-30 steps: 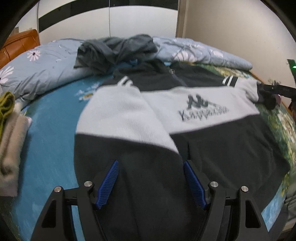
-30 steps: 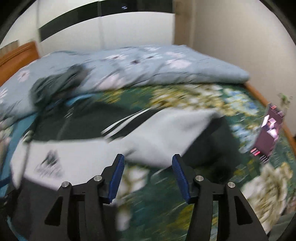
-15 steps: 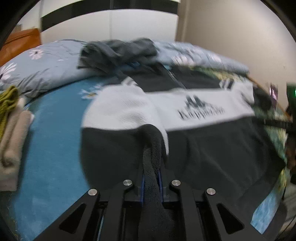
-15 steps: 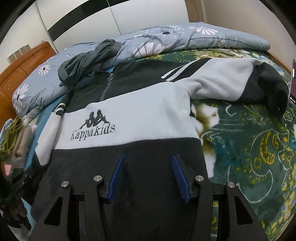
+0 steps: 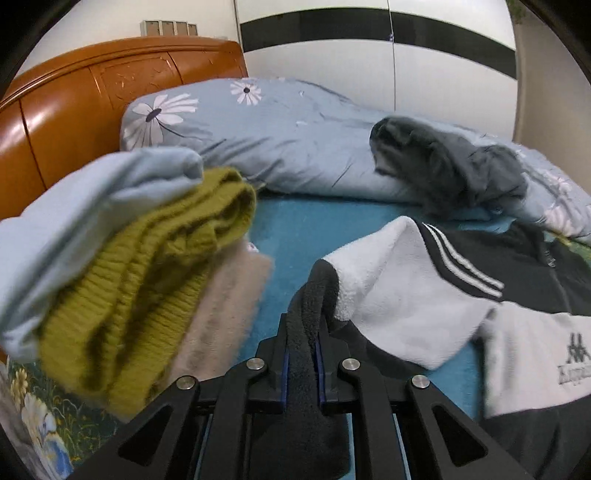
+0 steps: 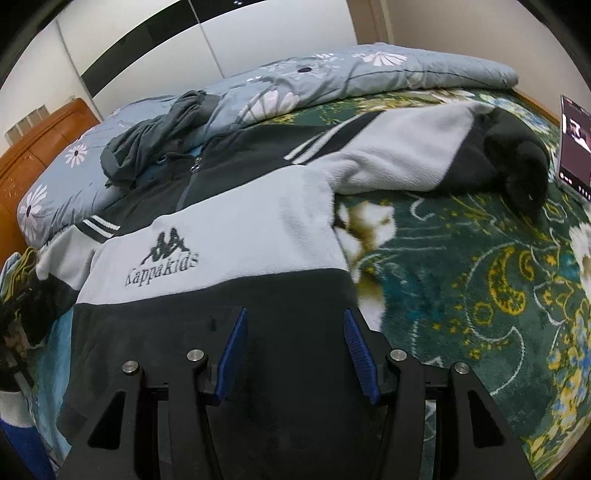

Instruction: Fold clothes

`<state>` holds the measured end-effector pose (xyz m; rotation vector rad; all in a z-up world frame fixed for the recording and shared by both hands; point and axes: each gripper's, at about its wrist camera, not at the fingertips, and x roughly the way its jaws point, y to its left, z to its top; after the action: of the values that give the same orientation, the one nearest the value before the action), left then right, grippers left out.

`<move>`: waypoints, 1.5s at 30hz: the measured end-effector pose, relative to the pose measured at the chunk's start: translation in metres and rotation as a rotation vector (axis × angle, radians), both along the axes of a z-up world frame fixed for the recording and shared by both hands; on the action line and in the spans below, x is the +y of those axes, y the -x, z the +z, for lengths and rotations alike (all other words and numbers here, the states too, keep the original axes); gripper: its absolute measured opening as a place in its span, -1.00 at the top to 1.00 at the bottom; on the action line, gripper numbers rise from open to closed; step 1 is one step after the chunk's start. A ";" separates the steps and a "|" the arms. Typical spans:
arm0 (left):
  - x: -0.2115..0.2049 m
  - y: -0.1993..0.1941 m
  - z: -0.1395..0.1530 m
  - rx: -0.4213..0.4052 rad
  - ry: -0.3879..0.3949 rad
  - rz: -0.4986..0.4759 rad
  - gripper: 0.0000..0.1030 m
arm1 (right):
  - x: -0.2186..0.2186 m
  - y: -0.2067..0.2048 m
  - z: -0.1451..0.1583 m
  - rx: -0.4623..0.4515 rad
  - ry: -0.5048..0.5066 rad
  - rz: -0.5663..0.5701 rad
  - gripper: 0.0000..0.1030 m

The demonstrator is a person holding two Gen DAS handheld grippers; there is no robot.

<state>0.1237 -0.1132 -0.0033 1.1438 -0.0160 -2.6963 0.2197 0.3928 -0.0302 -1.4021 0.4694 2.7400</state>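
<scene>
Now your jacket (image 6: 236,236) lies spread on the bed (image 6: 480,280). Your left claw (image 5: 301,354) pinches its dark cuff (image 5: 314,295), beside a probably folded stack (image 5: 122,266). Your right claw (image 6: 293,347) hangs half open over the hem, gripping nothing.

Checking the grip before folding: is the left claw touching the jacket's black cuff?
Touching. The left wrist view shows the left claw clamped on the black cuff.

Orange wooden headboard (image 5: 110,107) at the bed's head, white wardrobe doors with a black horizontal band (image 5: 369,48) behind it, cream wall (image 6: 461,33) alongside, even indoor lighting
</scene>
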 end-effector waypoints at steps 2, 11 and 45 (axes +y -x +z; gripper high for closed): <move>0.006 -0.007 0.001 0.010 -0.030 -0.036 0.67 | 0.005 -0.002 0.000 -0.003 -0.005 -0.011 -0.07; 0.042 -0.070 0.030 0.075 -0.122 -0.276 -0.24 | 0.029 -0.035 0.002 0.017 0.029 0.009 -0.07; 0.065 -0.126 -0.071 -0.385 -0.794 -0.425 0.80 | 0.042 -0.089 -0.046 0.058 0.555 0.058 0.81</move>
<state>0.2500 -0.0485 -0.0746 2.0628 0.9183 -2.8434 0.3085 0.4348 -0.0762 -1.4354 1.2909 2.8243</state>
